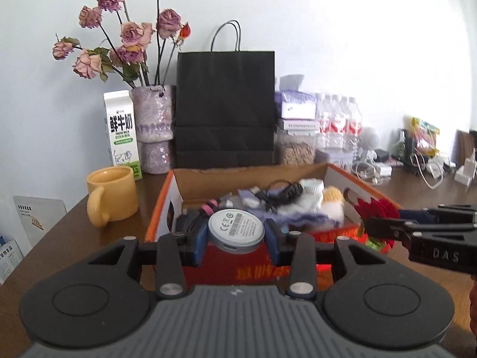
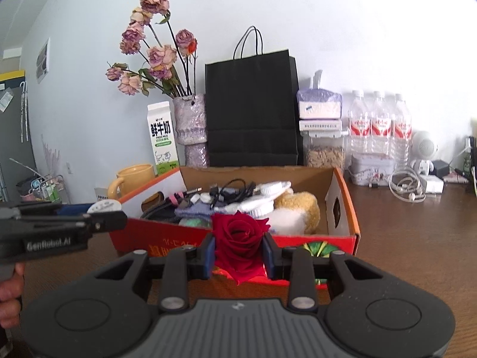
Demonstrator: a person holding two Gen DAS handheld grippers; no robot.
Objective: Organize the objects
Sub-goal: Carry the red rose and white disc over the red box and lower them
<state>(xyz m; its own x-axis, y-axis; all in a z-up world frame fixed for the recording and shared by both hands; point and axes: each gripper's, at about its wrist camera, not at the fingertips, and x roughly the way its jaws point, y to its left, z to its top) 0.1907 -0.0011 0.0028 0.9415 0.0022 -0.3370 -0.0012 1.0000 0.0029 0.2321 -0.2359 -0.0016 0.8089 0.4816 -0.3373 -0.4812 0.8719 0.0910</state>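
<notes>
Squarely between the blue pads of the left tongs sits a round grey disc with a printed label, pinched on both sides and held just above the near edge of the orange cardboard box. The right tongs pinch a single red rose by its bloom, also at the box's near wall; in the left wrist view that rose shows at the tip of the right tongs, just beside the disc's side of the box. One disc, one red rose, one box.

Inside the box lie tangled black cables, white round pieces, a knitted purple-and-white cloth and one yellow-and-white plush toy, all heaped together.

Around it on the brown counter: one yellow mug left of the box, one milk carton behind the mug, one vase of dried pink roses, and one black paper bag upright against the wall. To the right stand three water bottles in the right wrist view, a lidded jar, and loose white cords.
</notes>
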